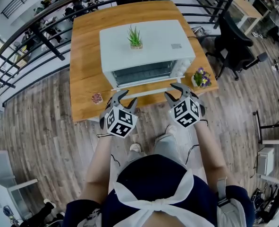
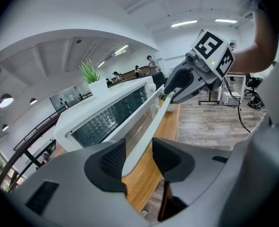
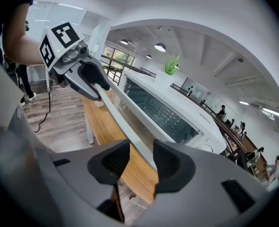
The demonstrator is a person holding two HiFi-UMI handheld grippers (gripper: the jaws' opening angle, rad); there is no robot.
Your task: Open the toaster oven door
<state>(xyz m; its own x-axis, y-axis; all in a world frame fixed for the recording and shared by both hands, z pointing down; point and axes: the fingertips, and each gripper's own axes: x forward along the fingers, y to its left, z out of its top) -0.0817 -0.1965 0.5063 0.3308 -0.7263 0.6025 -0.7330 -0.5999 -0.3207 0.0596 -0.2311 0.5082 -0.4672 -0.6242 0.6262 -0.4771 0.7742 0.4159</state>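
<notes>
Fingers (image 2: 112,161) clenched on door handle (image 1: 144,90), both sides.
Left gripper (image 1: 126,97) grips bar's left end, right gripper (image 1: 174,92) its right end; behind, white toaster oven (image 1: 158,37) sits mid worktop (image 1: 85,65) w/ potted plant (image 1: 135,38) on top, purple flower pot (image 1: 201,78) at its right.
</notes>
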